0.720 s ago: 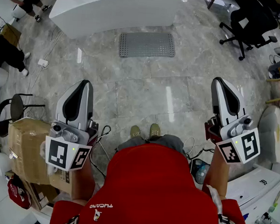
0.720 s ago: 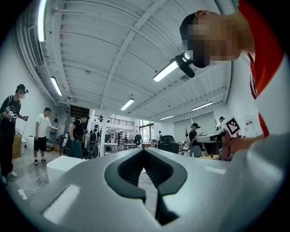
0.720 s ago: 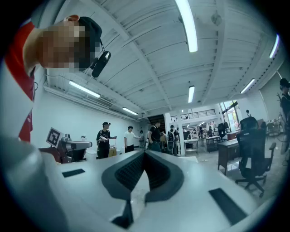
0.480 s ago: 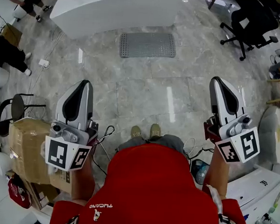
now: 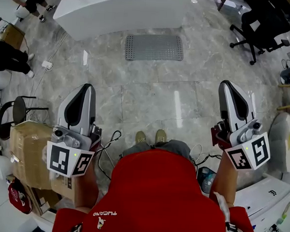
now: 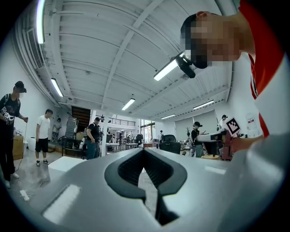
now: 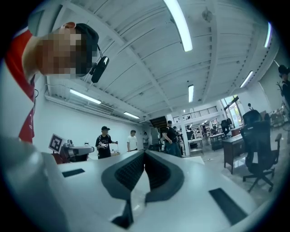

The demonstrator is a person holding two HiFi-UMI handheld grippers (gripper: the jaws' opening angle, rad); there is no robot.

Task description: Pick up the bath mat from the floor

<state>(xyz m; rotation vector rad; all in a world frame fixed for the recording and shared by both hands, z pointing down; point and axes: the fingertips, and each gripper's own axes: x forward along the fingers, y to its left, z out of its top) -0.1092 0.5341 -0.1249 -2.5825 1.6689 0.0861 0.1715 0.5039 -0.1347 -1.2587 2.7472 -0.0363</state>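
The left tongs (image 5: pixel 88 87) and the right tongs (image 5: pixel 226 85) are both fully closed and hold nothing. In each gripper view the dark pads meet at the tip, leaving only an empty hollow behind it. In the head view they point forward on either side of the person, well apart from the bath mat (image 5: pixel 154 47). The mat lies flat on the grey stone floor (image 5: pixel 151 101) far ahead, just beside a white bench (image 5: pixel 122 8) that the top edge of the picture cuts off. Both gripper views look out over the room and ceiling, so the mat falls outside them. The red shirt (image 5: pixel 154 197) hides the person's legs, and only the toes of the shoes (image 5: pixel 151 136) show. The marker cubes (image 5: pixel 66 159) cover most of the hands.
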